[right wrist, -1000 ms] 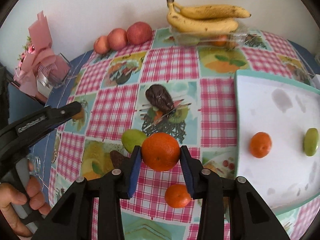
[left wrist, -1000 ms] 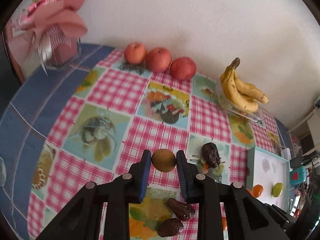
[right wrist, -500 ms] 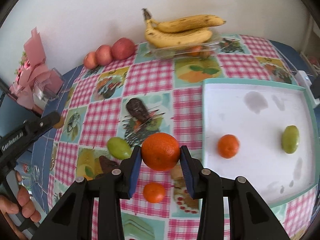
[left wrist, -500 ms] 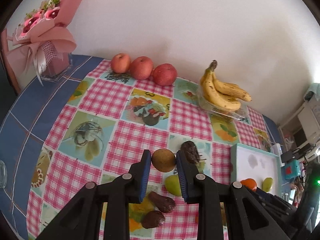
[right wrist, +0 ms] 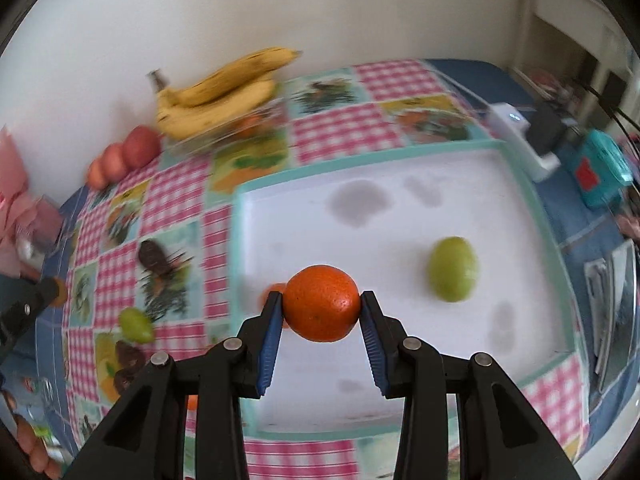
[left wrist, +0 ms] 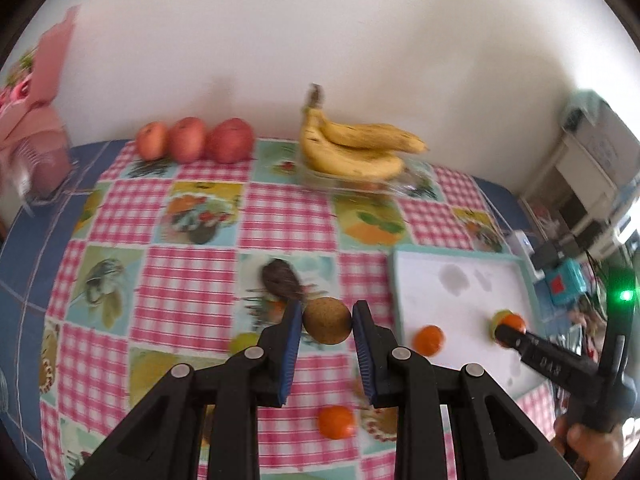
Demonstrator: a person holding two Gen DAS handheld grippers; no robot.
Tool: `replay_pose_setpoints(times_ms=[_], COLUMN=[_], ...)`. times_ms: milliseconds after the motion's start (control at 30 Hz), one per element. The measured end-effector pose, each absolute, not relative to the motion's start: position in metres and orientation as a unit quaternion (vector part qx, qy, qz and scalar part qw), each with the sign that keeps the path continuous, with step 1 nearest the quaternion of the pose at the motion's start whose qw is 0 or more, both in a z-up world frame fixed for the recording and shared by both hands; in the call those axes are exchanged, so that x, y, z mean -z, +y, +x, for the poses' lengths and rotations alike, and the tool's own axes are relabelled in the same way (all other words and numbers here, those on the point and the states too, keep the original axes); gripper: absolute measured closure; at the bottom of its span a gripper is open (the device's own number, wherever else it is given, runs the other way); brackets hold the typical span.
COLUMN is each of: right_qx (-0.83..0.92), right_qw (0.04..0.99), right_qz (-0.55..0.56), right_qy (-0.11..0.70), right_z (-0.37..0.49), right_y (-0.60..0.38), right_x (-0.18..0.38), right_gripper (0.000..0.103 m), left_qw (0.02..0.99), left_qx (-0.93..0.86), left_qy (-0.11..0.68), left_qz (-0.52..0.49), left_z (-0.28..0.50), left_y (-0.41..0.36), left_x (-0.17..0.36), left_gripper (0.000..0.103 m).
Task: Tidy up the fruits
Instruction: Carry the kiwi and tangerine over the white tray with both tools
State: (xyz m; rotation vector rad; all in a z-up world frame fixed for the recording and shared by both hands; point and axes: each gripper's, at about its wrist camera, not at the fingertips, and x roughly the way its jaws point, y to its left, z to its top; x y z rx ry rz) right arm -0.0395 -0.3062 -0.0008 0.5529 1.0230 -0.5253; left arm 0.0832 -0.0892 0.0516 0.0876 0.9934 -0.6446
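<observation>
My left gripper [left wrist: 327, 322] is shut on a brown round fruit [left wrist: 327, 320] and holds it above the checked tablecloth, left of the white tray [left wrist: 456, 258]. My right gripper [right wrist: 321, 310] is shut on an orange [right wrist: 321, 303] and holds it above the tray [right wrist: 360, 400]; it also shows in the left wrist view [left wrist: 506, 330] over the tray. On the tray lie a small orange [left wrist: 429, 340] and a green fruit [right wrist: 453, 269]. On the cloth lie a green fruit [right wrist: 136, 323], a dark fruit [left wrist: 282, 278] and another orange [left wrist: 336, 422].
Bananas [left wrist: 356, 150] on a clear box and three apples [left wrist: 194, 144] stand along the back wall. A pink bouquet [left wrist: 36, 120] stands at the back left. Small devices and cables [right wrist: 560, 140] lie beyond the tray's right side.
Both grippers have moved right with their fruits held. The right gripper with the orange is now over the tray instead of the cloth; the left has come closer to the tray.
</observation>
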Motion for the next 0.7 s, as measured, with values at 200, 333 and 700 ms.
replay_pose_setpoints(times_ms=[200, 333, 700], right_qx=[0.296, 0.315, 0.317], right_qw=[0.792, 0.789, 0.788], right_qz=[0.267, 0.274, 0.292], right_qy=[0.462, 0.45, 0.439], right_z=[-0.072, -0.089, -0.101], right_y=[-0.342, -0.355, -0.366], right_x=[-0.005, -0.01, -0.006], right_gripper=[0.063, 0.063, 0.063], left_qw=[0.814, 0.802, 0.765], left_qx=[0.338, 0.361, 0.378], left_qy=[0.466, 0.466, 0.49], left_qz=[0.073, 0.095, 0.178], left_z=[0.057, 0.039, 0.003], left_y=[-0.129, -0.154, -0.208], left_x=[-0.049, -0.046, -0.002], left_gripper=[0.075, 0.075, 0.075])
